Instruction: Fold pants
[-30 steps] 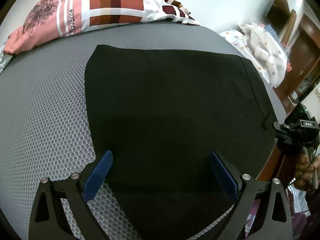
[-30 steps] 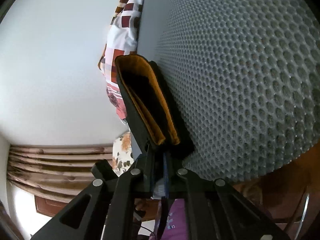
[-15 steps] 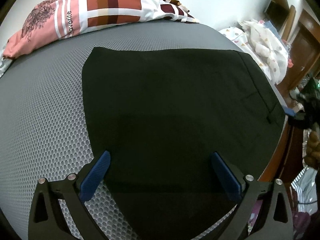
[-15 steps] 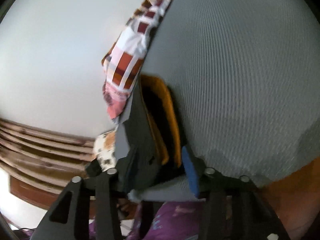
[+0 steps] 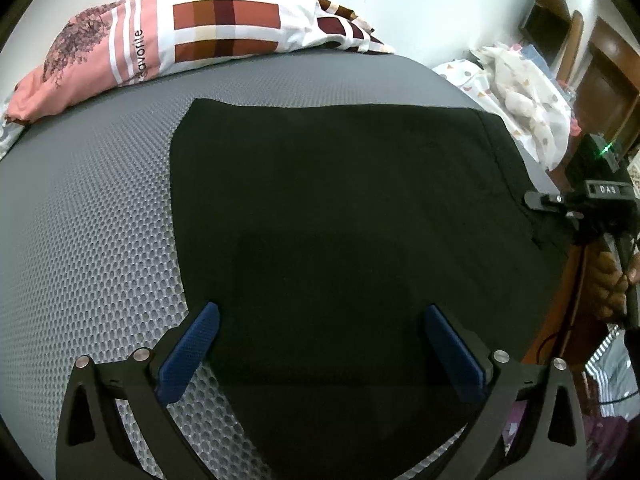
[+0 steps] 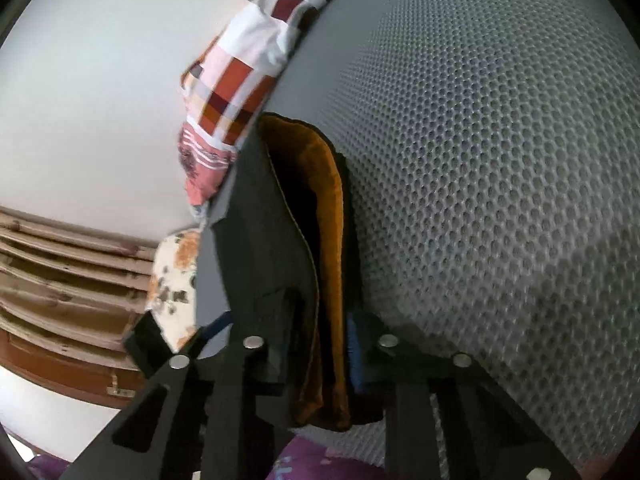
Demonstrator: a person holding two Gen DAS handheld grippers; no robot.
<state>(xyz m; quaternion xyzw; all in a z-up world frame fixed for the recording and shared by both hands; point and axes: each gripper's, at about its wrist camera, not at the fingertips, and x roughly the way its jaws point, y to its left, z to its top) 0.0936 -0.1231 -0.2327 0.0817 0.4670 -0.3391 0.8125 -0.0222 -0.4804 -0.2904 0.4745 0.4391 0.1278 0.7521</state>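
Through the left wrist camera, I see my left gripper (image 5: 318,346) with its blue pads (image 5: 188,356) spread wide, holding nothing, poised over the near edge of the black pants (image 5: 340,216). These lie flat on the grey mesh mattress (image 5: 88,216), a patchwork pillow (image 5: 180,28) beyond them. My right gripper (image 5: 538,200) sits at their far right edge.

From the right wrist camera, my right gripper (image 6: 316,344) has its jaws partly closed around the pants' (image 6: 260,240) orange-lined waistband (image 6: 330,208), at the mattress (image 6: 480,160) edge.

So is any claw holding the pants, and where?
The right claw pinches the black pants at the orange-lined waist edge. The left claw is open, holding nothing.
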